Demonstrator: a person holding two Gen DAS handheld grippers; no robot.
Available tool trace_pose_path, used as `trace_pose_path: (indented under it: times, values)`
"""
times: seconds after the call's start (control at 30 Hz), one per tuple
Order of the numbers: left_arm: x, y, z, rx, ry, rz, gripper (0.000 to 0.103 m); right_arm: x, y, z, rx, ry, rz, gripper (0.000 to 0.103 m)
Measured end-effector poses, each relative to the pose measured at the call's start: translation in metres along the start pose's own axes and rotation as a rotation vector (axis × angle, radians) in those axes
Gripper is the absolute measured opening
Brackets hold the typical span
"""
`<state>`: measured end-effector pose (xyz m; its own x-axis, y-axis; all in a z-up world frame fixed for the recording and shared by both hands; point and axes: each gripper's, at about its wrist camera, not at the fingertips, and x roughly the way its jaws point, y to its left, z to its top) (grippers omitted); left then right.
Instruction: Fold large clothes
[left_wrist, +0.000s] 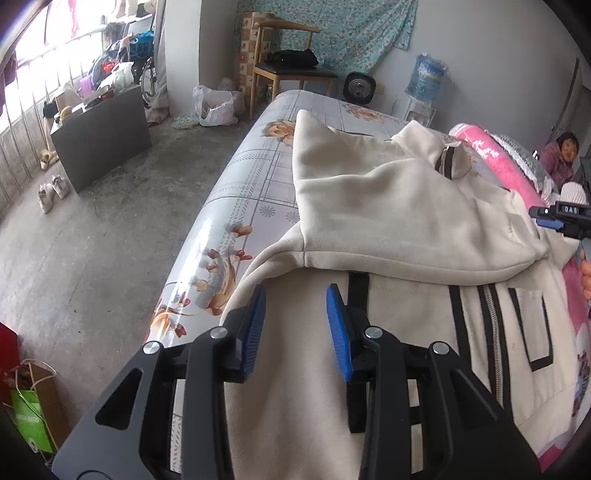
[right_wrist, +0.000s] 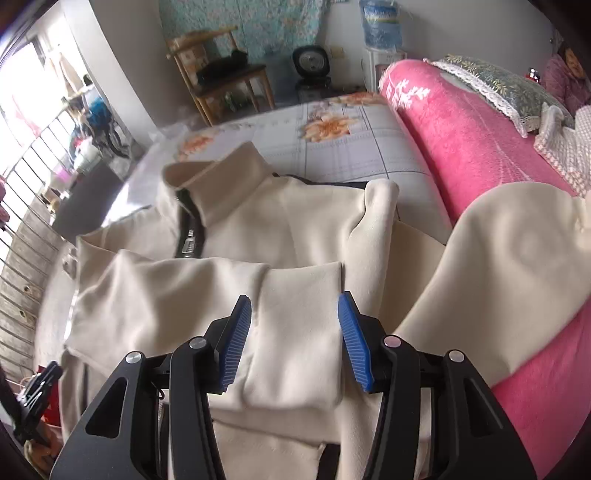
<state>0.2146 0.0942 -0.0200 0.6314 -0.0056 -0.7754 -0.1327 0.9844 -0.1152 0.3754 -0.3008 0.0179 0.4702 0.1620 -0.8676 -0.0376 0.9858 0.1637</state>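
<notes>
A cream zip jacket (left_wrist: 388, 206) with black stripes lies on a floral-covered table (left_wrist: 251, 177). One sleeve is folded across its front. My left gripper (left_wrist: 295, 295) is open and empty, hovering just above the jacket's lower left part. In the right wrist view the jacket (right_wrist: 295, 225) lies collar up, and a folded sleeve cuff (right_wrist: 295, 332) sits between my open right gripper's (right_wrist: 295, 302) fingers, not pinched. Another sleeve (right_wrist: 509, 266) drapes onto the pink blanket. The right gripper (left_wrist: 561, 218) shows at the left wrist view's right edge.
A pink blanket (right_wrist: 461, 140) borders the table's right side, and a person (left_wrist: 561, 158) sits beyond it. A wooden chair (left_wrist: 291, 62), a fan (left_wrist: 360, 86) and a water jug (left_wrist: 428, 77) stand at the far end. The concrete floor (left_wrist: 92, 240) lies left, with a dark cabinet (left_wrist: 103, 136).
</notes>
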Motion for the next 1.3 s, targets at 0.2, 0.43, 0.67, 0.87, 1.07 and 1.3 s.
trace_pose_path:
  times: [0.2, 0.43, 0.67, 0.87, 1.07, 1.3]
  values:
    - [0.021, -0.002, -0.003, 0.035, 0.046, 0.054, 0.033, 0.039, -0.006, 0.007, -0.017, 0.080, -0.083, 0.048]
    - [0.025, 0.000, -0.007, 0.045, 0.031, 0.070, 0.033, 0.004, -0.001, 0.009, -0.013, -0.041, 0.021, 0.006]
    - [0.023, 0.001, -0.007, 0.047, 0.018, 0.059, 0.033, 0.008, -0.014, 0.003, 0.035, -0.024, -0.020, 0.007]
    - [0.008, 0.002, -0.001, 0.064, -0.009, 0.040, 0.033, -0.024, 0.017, 0.018, -0.013, -0.115, 0.030, 0.039]
    - [0.015, -0.005, 0.001, 0.108, -0.001, 0.077, 0.033, -0.028, 0.109, 0.048, -0.183, -0.056, 0.249, 0.059]
    - [0.020, -0.006, -0.001, 0.123, -0.013, 0.108, 0.033, 0.013, 0.212, 0.062, -0.373, 0.132, 0.381, 0.069]
